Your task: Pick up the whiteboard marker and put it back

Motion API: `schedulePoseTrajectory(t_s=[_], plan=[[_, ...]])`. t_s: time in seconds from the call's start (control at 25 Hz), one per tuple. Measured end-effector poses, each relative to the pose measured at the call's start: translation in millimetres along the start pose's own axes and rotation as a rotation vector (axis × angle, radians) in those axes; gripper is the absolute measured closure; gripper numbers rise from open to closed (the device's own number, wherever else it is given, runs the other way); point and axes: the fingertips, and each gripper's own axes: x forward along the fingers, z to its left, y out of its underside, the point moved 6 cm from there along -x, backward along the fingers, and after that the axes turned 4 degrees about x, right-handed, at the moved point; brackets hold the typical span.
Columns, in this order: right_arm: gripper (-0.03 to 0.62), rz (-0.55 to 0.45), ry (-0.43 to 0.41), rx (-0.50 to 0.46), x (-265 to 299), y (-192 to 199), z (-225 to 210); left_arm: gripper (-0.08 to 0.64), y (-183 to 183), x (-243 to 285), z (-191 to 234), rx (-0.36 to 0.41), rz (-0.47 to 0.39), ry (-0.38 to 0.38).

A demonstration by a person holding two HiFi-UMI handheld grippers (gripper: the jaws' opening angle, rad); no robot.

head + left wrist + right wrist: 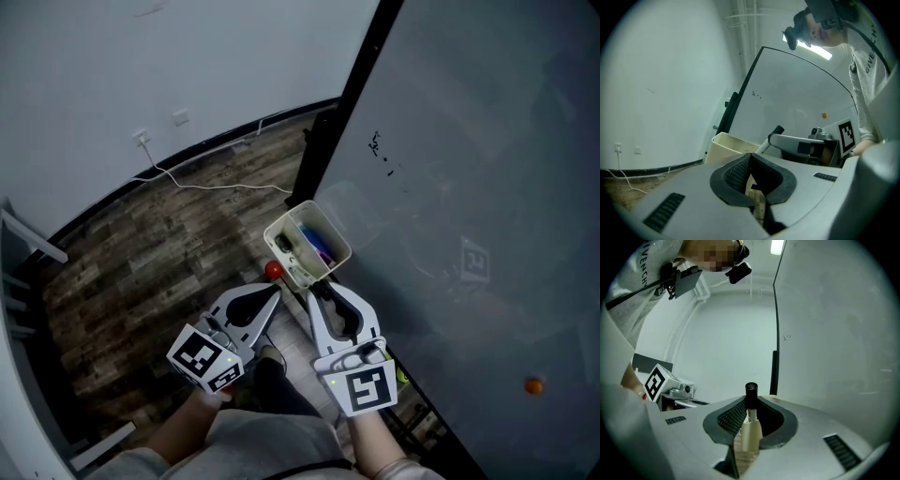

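Marker: the marker (750,425) has a white barrel and a black cap. It stands between the jaws of the right gripper (319,292), with the cap poking out past the tips.
Handling: probably light, stiff and smooth, so it may swivel. Mid-barrel looks like the safest place to hold it.
Right gripper: clamped on the barrel, just beside the near rim of the pot (339,246).
Left gripper: the left gripper (750,157) has its jaws pressed together with nothing in them.
Pot: it hangs at the edge of the whiteboard (469,169), and the marker is not in it yet.

Whiteboard (469,141) fills 1 to 5 o'clock, bin (327,226) at its edge, centre. Left gripper (274,292) at 7, right gripper (319,292) at 6, just below the bin. Marker (750,401) between the right jaws.
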Motion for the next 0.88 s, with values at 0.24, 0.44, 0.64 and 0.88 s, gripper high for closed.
schedulePoseTrajectory(t_s=[0.24,0.44,0.64,0.88], plan=[[0.517,-0.017,0.012,0.014,-6,-5,8,0.545,-3,-1,-9,0.012,0.001,0.022],[0.517,-0.022,0.023,0.024,-8,-8,8,0.545,-5,-2,-9,0.026,-0.002,0.025],[0.517,-0.026,0.029,0.02,-9,-11,7,0.545,-5,-2,-10,0.034,0.0,0.021],[0.517,-0.03,0.031,0.014,-12,-17,8,0.545,-8,-3,-12,0.036,0.0,0.017]])
